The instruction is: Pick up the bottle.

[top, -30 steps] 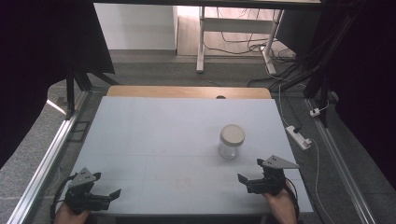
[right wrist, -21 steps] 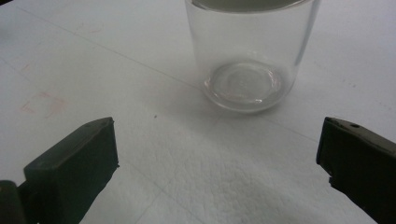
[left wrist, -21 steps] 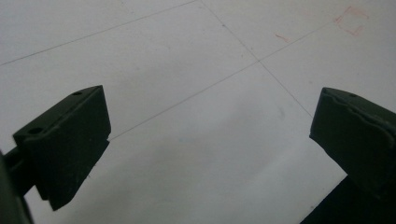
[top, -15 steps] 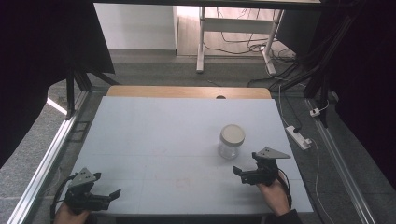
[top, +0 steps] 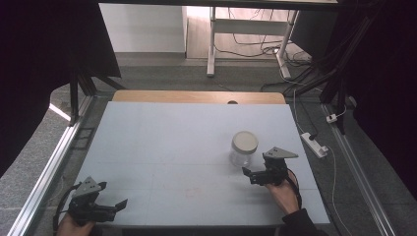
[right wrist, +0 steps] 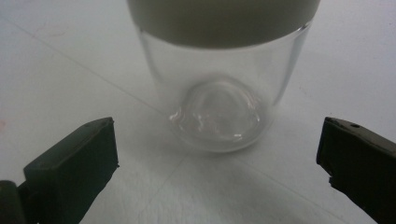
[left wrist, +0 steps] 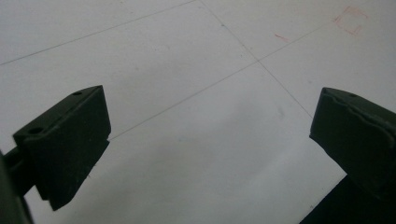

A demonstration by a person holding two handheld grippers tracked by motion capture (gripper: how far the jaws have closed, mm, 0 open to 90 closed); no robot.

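The clear glass jar with its cream-coloured round lid (top: 244,148) stands upright on the pale worktop (top: 162,147), long axis vertical, and your right tool (top: 250,173) sits just on the near side of it, jaws spread wide with the jar centred ahead of the gap. Your left tool (top: 118,205), also spread apart over bare worktop, lies well away from the jar, so the right one is the nearer.

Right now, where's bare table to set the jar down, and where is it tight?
Free: the whole left and far half of the table, from the left hand-held gripper up to the wooden strip. Tight: the near right, where the lidded jar stands just ahead of the open right hand-held gripper.
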